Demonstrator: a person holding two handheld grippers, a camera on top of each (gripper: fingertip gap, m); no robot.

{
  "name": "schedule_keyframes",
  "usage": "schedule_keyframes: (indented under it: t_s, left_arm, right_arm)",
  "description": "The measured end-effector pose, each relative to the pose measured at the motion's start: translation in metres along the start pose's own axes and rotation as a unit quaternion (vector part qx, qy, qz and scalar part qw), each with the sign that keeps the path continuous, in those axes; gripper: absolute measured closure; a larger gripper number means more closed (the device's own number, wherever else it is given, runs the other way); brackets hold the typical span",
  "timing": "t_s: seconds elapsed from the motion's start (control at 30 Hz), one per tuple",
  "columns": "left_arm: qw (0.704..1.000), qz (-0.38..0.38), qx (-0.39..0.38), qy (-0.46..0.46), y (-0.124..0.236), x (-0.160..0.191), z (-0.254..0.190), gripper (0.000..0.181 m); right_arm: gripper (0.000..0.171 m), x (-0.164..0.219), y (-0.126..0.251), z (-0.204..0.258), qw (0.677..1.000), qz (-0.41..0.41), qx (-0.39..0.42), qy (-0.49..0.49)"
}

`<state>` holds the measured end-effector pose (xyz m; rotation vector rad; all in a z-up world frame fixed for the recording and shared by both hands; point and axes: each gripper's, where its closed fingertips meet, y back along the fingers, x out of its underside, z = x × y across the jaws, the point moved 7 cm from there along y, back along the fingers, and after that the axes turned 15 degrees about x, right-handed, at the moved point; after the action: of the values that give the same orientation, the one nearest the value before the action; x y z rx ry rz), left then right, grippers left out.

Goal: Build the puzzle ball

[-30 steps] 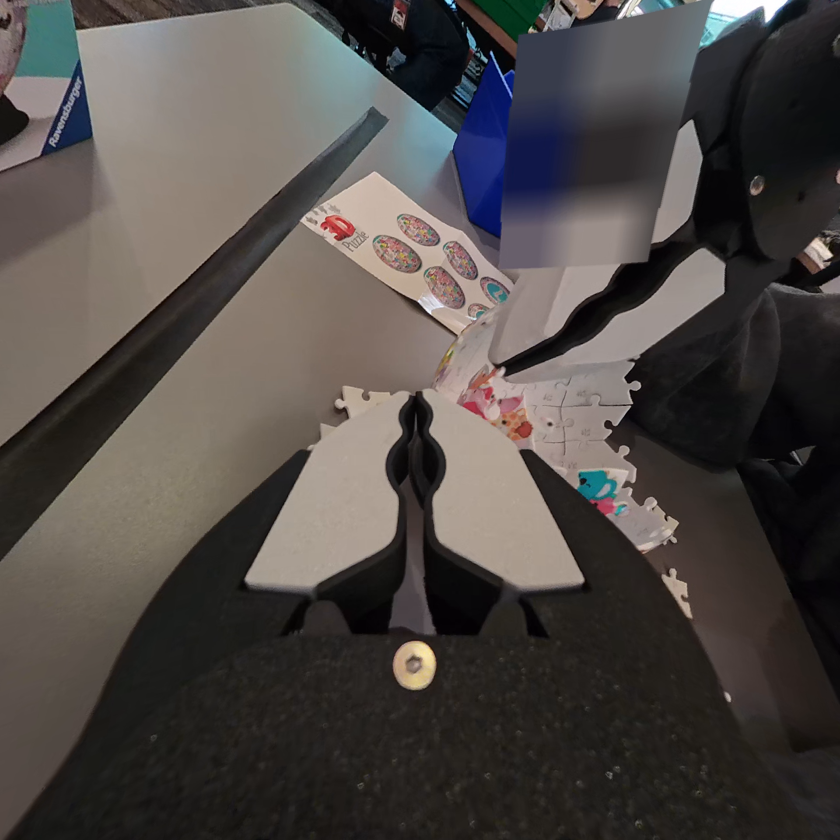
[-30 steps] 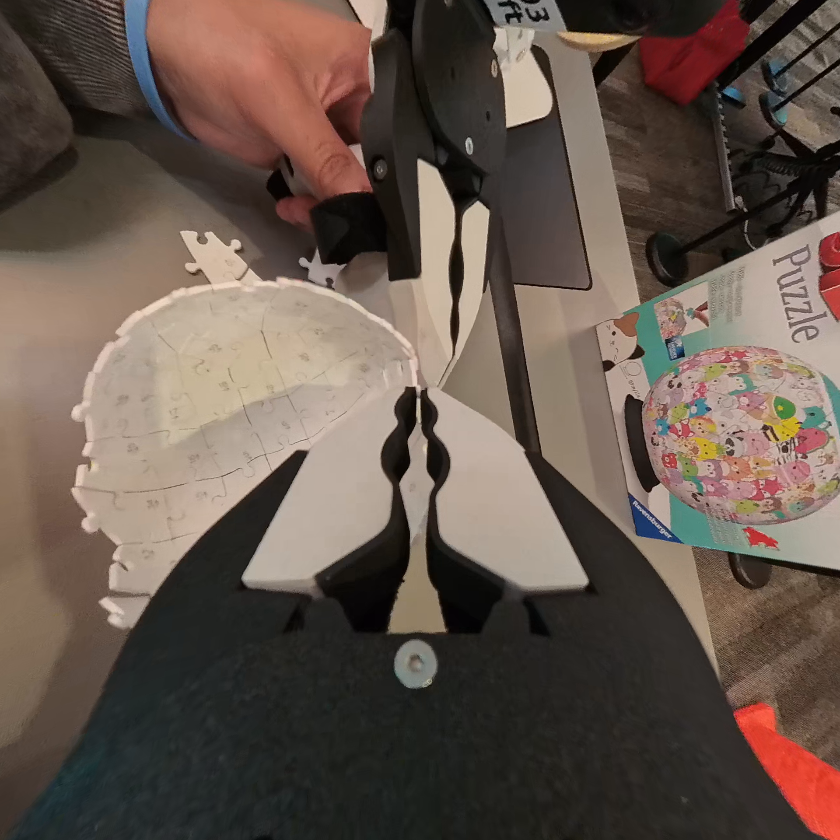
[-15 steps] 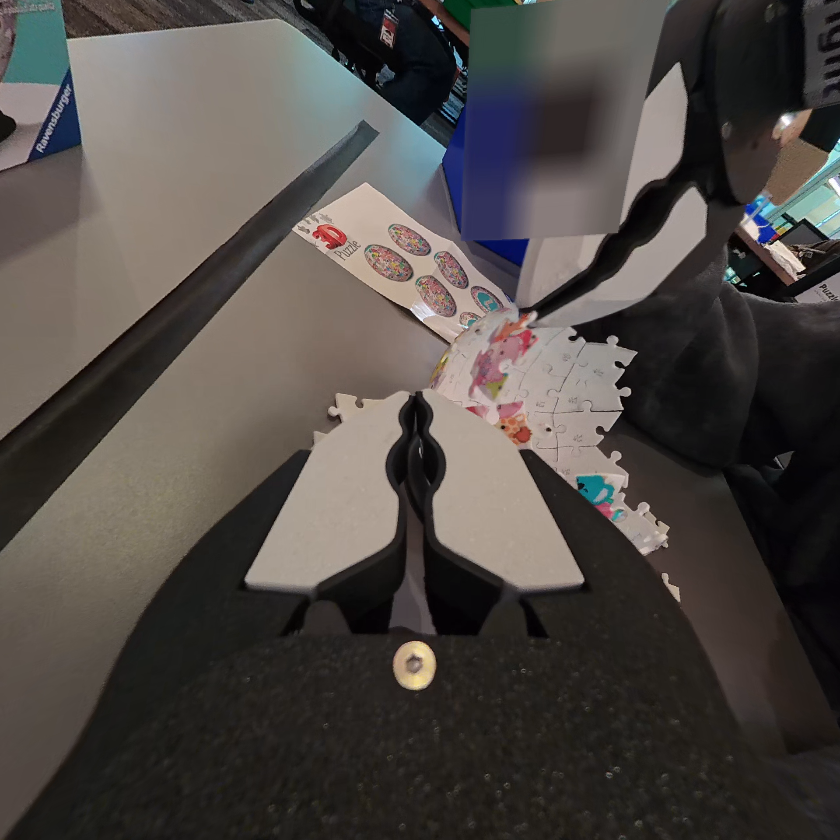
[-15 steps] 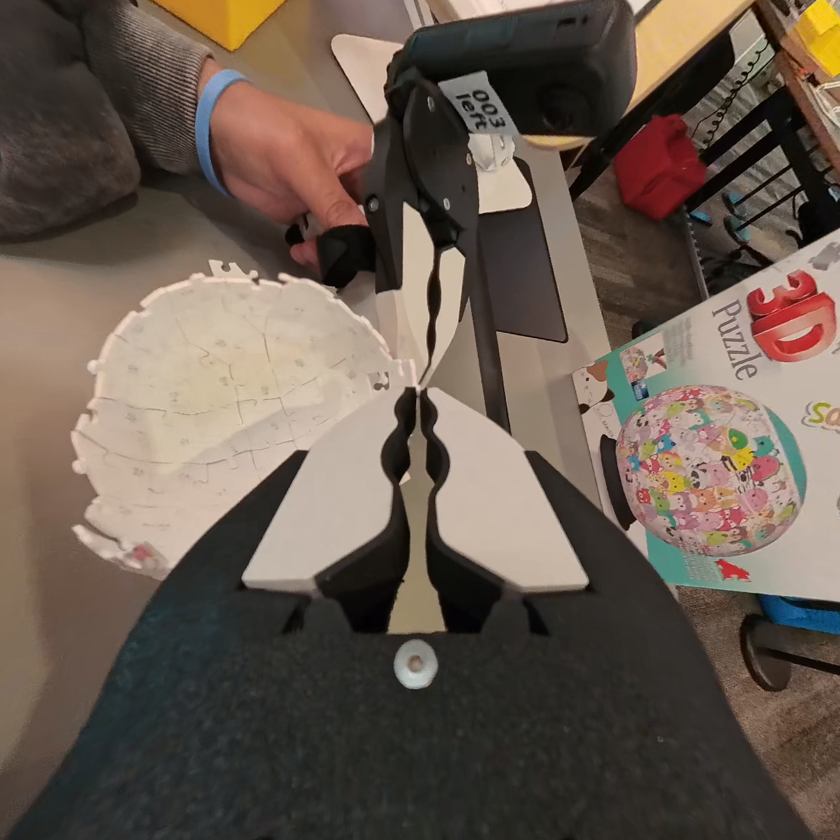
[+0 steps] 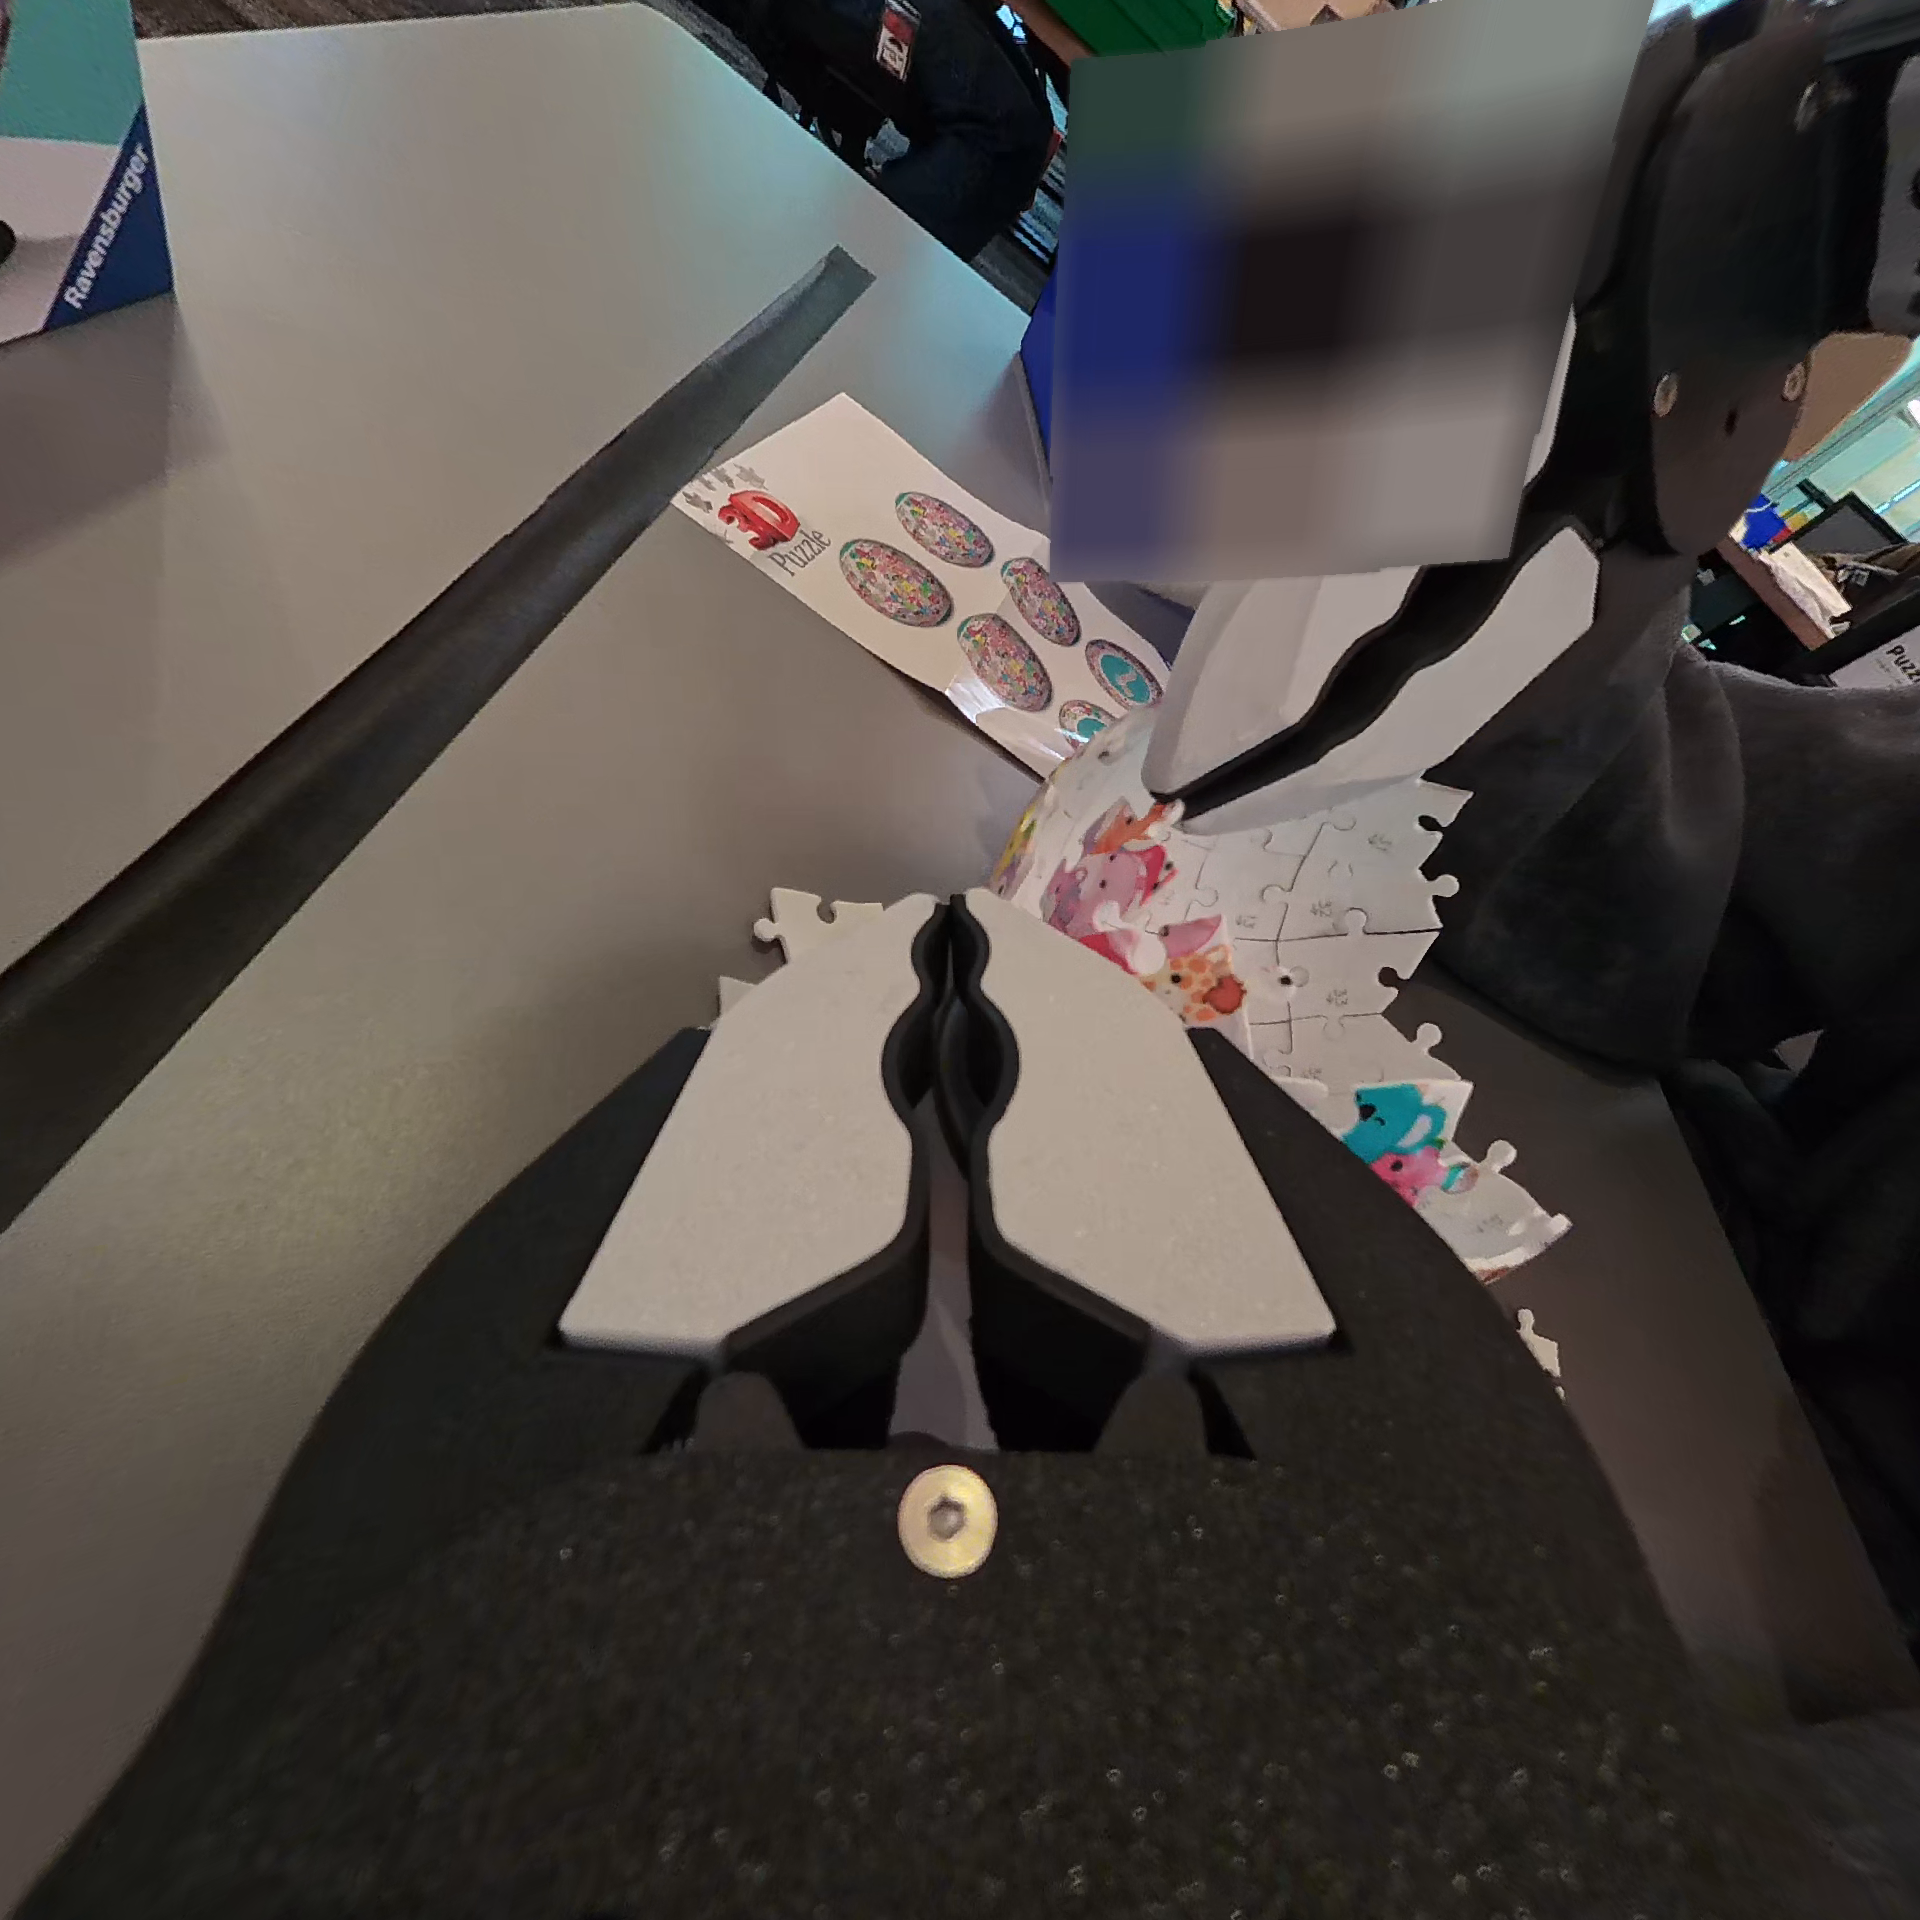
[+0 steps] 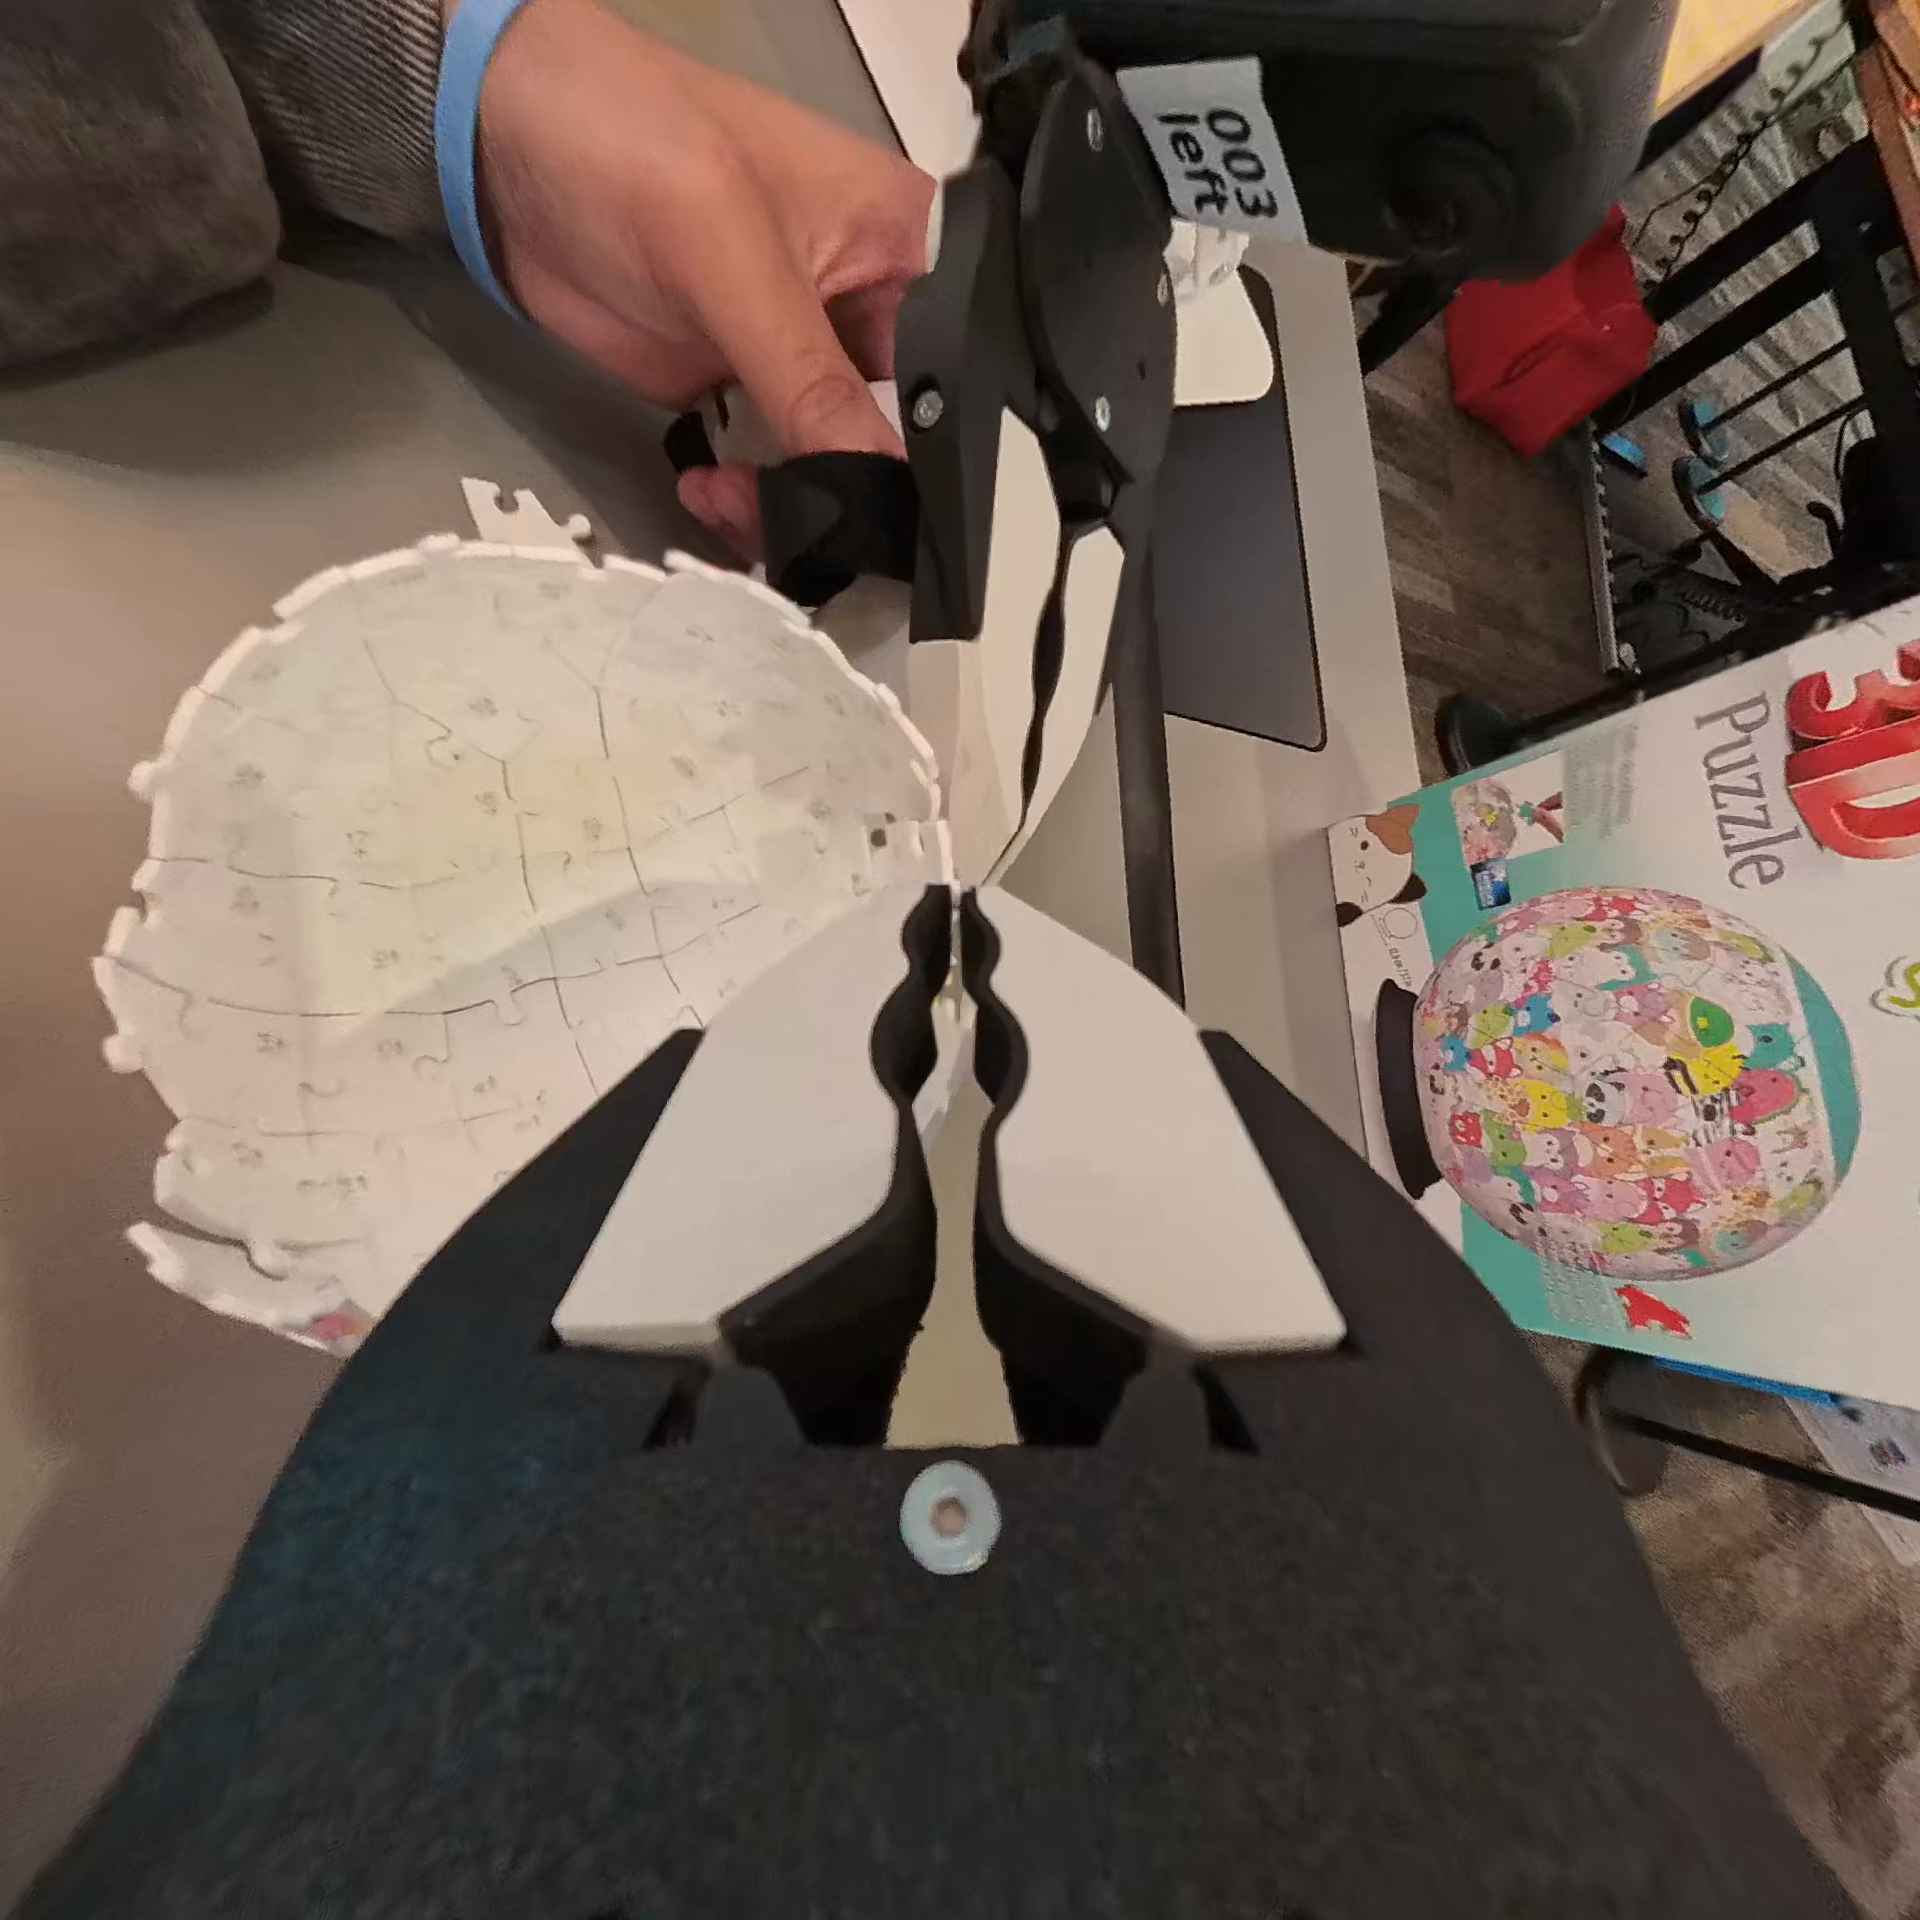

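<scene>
Both tongs are pressed together, the right tongs [image 6: 956, 902] pinching the half-built puzzle ball's [image 6: 499, 894] rim on the desk [image 5: 582, 790]; only the left tongs' [image 5: 954, 912] view shows its coloured outside, the right its white inside.

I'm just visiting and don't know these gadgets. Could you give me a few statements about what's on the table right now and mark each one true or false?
1. The puzzle ball is only partly built, an open curved shell. True.
2. The right gripper is wide open. False: its jaws are closed on the rim of the shell.
3. The puzzle box shows a colourful finished ball. True.
4. The instruction sheet lies inside the shell. False: it lies flat on the table, beyond the shell.
5. A loose piece lies on the table just past the left gripper. True.
6. The shell's inside is colourful. False: it is plain white; the pictures are on its outside.
</scene>
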<state>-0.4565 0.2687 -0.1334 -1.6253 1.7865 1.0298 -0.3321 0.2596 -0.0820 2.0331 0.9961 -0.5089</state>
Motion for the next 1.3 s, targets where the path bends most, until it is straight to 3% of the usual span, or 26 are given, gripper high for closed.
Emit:
schedule_keyframes:
  t_s: [0.3,0.53,0.7,0.83,0.93,1.0,1.1,1.3]
  left_arm:
    - [1.000,-0.016,-0.008,-0.004,0.011,-0.007,-0.004,0.181]
    - [0.992,-0.096,-0.007,-0.077,0.043,-0.049,-0.050,0.157]
    - [0.992,-0.045,0.012,-0.119,0.023,-0.054,-0.073,0.146]
    - [0.988,-0.039,-0.014,-0.147,0.006,-0.061,-0.081,0.149]
    - [0.983,-0.055,-0.038,-0.168,0.006,-0.066,-0.088,0.178]
    - [0.987,-0.041,-0.053,-0.144,0.006,-0.066,-0.085,0.179]
    - [0.989,-0.032,-0.069,-0.128,0.005,-0.066,-0.082,0.179]
    - [0.988,-0.004,-0.072,-0.134,-0.001,-0.062,-0.081,0.179]
  right_arm:
    - [0.169,-0.024,0.002,-0.009,0.996,0.090,-0.007,0.003]
    - [0.169,-0.045,0.023,-0.043,0.995,0.003,-0.046,-0.093]
    - [0.169,-0.045,0.043,-0.065,0.986,-0.055,-0.032,-0.156]
    - [0.169,-0.050,0.048,-0.066,0.979,-0.085,-0.054,-0.178]
    - [0.169,-0.049,0.047,-0.064,0.981,-0.081,-0.053,-0.166]
    - [0.169,-0.046,0.045,-0.065,0.988,-0.062,-0.047,-0.135]
    - [0.151,-0.048,0.044,-0.065,0.997,-0.043,-0.029,-0.061]
    - [0.155,-0.052,0.039,-0.063,0.996,-0.037,-0.057,-0.054]
